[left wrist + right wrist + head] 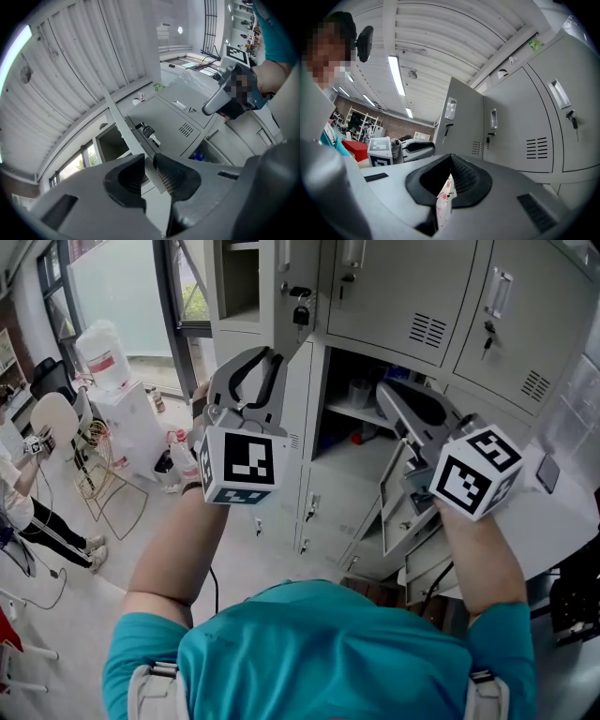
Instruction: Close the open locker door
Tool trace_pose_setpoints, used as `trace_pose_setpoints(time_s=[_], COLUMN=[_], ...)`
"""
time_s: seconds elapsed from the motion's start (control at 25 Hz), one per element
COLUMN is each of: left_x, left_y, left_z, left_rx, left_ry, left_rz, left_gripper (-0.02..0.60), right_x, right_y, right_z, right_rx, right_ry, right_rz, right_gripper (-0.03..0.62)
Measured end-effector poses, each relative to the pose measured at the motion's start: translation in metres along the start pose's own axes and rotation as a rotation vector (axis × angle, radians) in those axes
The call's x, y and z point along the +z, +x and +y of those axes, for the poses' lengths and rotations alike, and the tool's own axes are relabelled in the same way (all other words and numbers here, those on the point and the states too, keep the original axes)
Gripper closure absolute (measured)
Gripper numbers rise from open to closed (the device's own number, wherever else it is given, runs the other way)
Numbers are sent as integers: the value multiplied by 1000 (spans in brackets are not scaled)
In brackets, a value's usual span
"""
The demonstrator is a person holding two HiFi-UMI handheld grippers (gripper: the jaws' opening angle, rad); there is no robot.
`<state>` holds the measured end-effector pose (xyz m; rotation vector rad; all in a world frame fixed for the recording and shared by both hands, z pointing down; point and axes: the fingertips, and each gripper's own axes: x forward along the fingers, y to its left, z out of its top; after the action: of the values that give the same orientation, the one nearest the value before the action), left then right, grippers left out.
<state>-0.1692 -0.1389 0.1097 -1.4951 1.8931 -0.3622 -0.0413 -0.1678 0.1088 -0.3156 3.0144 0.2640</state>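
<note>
Two grippers are raised before the lockers (403,287). The left gripper (149,161) is parted by a narrow slit and empty; the edge of the open locker door (298,334), keys (301,313) hanging, is seen just ahead of it. The right gripper (450,160) is closed at its tips, empty, with an open shelved compartment (361,395) ahead, untouched.

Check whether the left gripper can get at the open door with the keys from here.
Probably yes. The left gripper hangs close by the open door, near its lower edge, jaws slightly apart and empty. Nothing shows in the gap between gripper and door.
</note>
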Motion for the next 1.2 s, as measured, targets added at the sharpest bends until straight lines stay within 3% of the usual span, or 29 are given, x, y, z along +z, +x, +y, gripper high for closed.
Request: trace_pose_setpoints(time_s=[0.32,0.48,0.68,1.2], left_x=[-27,-38,-59,-136], left_y=[-7,-6,-4,38], left_z=[37,56,80,144], left_rx=[-22,-71,-129,-194], left_ry=[-37,3,-19,-68], left_rz=[-78,-148,-202,-231], left_gripper=[523,523,522,523], right_x=[-7,-9,-12,-30], right_y=[42,70,104,176], right_z=[7,3,-2,-10], right_rx=[-43,-92,-157,-293], right_ry=[-18,-18,-25,-10], right_rz=[-7,-8,-3,24], right_gripper=[592,592,592,592])
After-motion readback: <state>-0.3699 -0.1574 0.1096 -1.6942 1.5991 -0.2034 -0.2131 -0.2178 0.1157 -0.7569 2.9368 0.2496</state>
